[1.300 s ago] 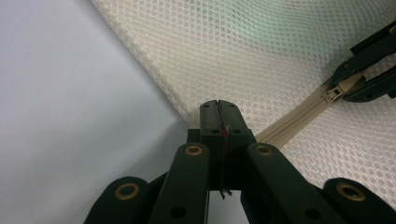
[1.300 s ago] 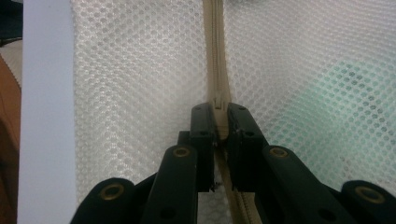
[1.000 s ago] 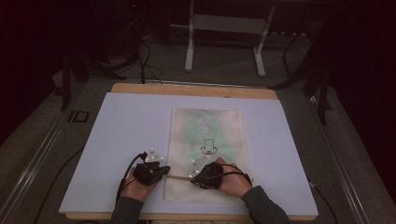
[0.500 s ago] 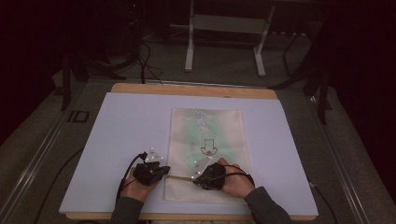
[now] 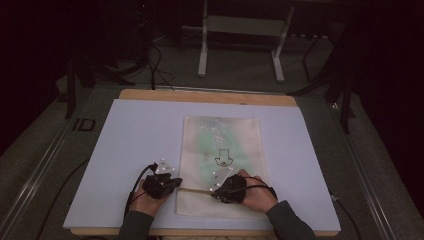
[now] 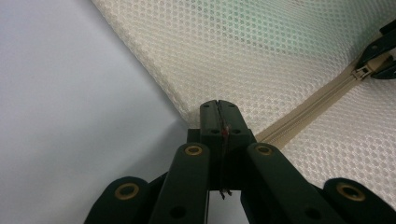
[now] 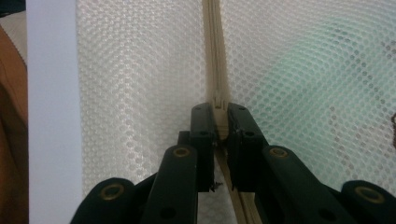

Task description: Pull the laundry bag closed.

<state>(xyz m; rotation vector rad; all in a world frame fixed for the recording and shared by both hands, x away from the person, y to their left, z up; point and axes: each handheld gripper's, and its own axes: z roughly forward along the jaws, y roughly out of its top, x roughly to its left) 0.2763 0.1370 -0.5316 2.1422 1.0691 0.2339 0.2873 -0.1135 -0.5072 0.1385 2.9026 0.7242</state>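
Observation:
A cream mesh bag [image 5: 225, 135] lies flat on the white board [image 5: 140, 135], with something pale green [image 5: 212, 147] inside and a black arrow printed on it. Its zipper [image 5: 195, 190] runs across the near end. My left gripper [image 5: 177, 184] is shut on the bag's left edge at the zipper's end [image 6: 218, 109]. In the left gripper view the zipper tape [image 6: 299, 116] leads up right to the slider [image 6: 363, 71]. My right gripper [image 5: 214, 190] is shut on the zipper pull [image 7: 218, 100], with the zipper [image 7: 212, 46] running straight ahead of its jaws.
The board rests on a wooden table [image 5: 210, 96] and reaches close to its edges. Bare board lies to the left and right of the bag. A white metal stand [image 5: 240, 30] and cables [image 5: 155, 65] sit on the dark floor beyond. Both forearms come in from the near edge.
My right gripper has crept slightly to the right along the zipper. The left gripper has held still on the bag's edge.

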